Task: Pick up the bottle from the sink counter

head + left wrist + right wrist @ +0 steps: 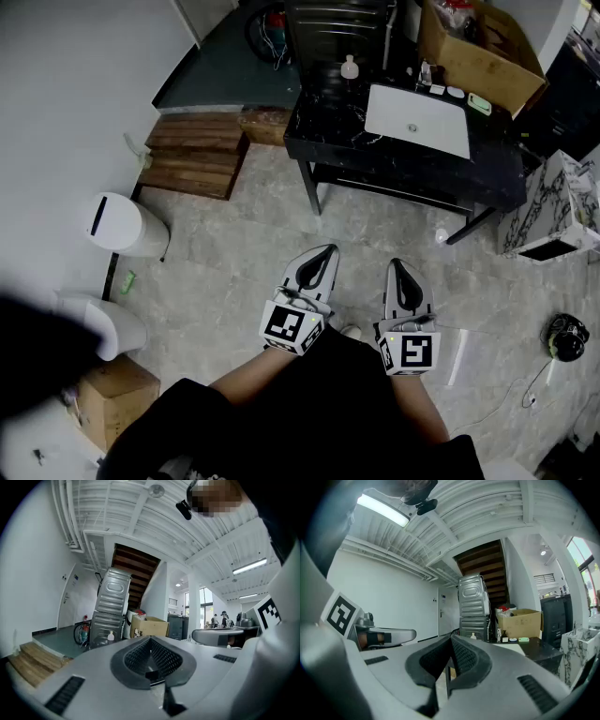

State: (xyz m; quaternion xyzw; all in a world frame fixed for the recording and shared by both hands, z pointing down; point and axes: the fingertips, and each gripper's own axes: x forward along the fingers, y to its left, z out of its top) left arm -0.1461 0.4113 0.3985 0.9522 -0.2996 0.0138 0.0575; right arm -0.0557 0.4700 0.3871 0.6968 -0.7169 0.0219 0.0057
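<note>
The left gripper (325,250) and right gripper (397,265) are held shut, empty. The bottle (350,67) is stood on the counter (328,131) beside the sink (417,122). Something red and white is seen in the cardboard box (487,66).

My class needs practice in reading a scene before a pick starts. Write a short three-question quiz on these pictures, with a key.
1. True or false: the left gripper already holds the bottle.
2. In the head view, where does the bottle stand relative to the white sink basin? A) beyond it, to its left B) inside it C) on the floor under the counter
3. In one word, how do the jaws of the right gripper stand?
Key: 1 false: both grippers are over the floor, well short of the counter. 2 A. 3 shut, with nothing between them.
</note>
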